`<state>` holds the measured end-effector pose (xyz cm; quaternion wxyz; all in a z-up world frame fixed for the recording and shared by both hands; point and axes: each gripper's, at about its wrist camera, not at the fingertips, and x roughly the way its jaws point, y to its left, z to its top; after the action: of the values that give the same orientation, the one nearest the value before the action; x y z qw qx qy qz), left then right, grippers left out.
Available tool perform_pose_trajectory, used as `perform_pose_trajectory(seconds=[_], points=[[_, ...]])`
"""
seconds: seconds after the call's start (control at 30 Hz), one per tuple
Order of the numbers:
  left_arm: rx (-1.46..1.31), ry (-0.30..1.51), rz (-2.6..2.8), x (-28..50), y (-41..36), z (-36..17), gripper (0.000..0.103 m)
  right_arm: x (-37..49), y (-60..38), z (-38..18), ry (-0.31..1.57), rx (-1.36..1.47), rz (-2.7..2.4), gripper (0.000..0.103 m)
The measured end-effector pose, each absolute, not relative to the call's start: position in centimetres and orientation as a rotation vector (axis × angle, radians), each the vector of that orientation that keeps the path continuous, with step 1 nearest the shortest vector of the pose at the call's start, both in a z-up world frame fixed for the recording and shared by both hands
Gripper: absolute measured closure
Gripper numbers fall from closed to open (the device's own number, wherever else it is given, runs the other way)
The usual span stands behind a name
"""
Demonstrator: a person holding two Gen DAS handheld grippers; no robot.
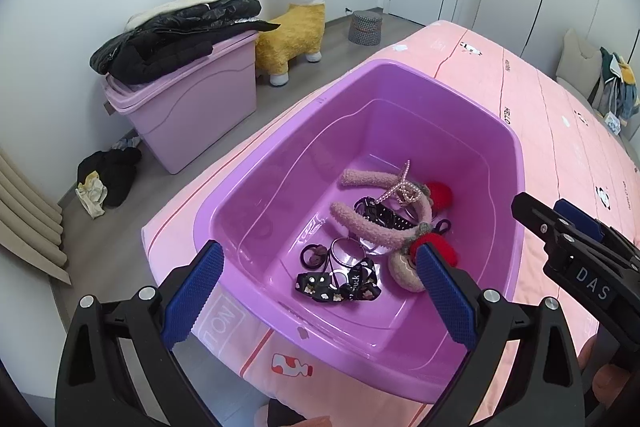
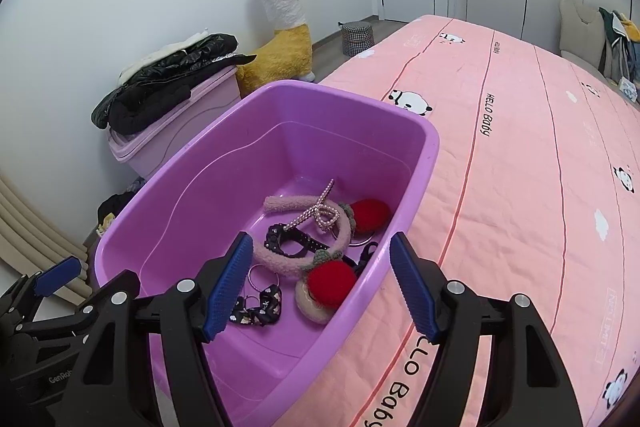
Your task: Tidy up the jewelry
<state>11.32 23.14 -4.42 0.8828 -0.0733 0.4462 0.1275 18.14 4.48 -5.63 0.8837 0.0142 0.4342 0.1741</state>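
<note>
A purple plastic bin (image 1: 404, 83) (image 2: 280, 95) sits on the corner of a pink bed. Inside lies a pile of accessories: a fuzzy pink headband (image 1: 372, 225) (image 2: 280, 265) with red pompoms (image 1: 440, 195) (image 2: 332, 277), a pearl bow clip (image 1: 400, 189) (image 2: 324, 213), a black studded strap (image 1: 386, 215), black hair ties (image 1: 312, 257) and a black patterned bow (image 1: 340, 283) (image 2: 260, 307). My left gripper (image 1: 320, 287) is open and empty above the bin's near side. My right gripper (image 2: 320, 287) is open and empty over the bin's right rim; it also shows in the left wrist view (image 1: 560, 223).
The pink bedspread (image 2: 520, 187) stretches right and back. On the floor at left stand a lilac storage box (image 1: 192, 107) with black jackets on top, a yellow alpaca toy (image 1: 296, 23) and a checked basket (image 1: 365, 27). Dark clothes (image 1: 108, 175) lie on the floor.
</note>
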Motion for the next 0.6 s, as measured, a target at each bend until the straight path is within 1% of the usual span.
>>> perform_pose_trajectory(seconds=[0.23, 0.6], points=[[-0.149, 0.915, 0.267, 10.6, 22.9, -3.2, 0.008, 17.3, 3.5, -4.4, 0.893, 0.056, 0.347, 0.035], [-0.143, 0.883, 0.259, 9.1, 21.7, 1.0, 0.008, 14.0, 2.5, -0.4, 0.857, 0.046, 0.34, 0.034]])
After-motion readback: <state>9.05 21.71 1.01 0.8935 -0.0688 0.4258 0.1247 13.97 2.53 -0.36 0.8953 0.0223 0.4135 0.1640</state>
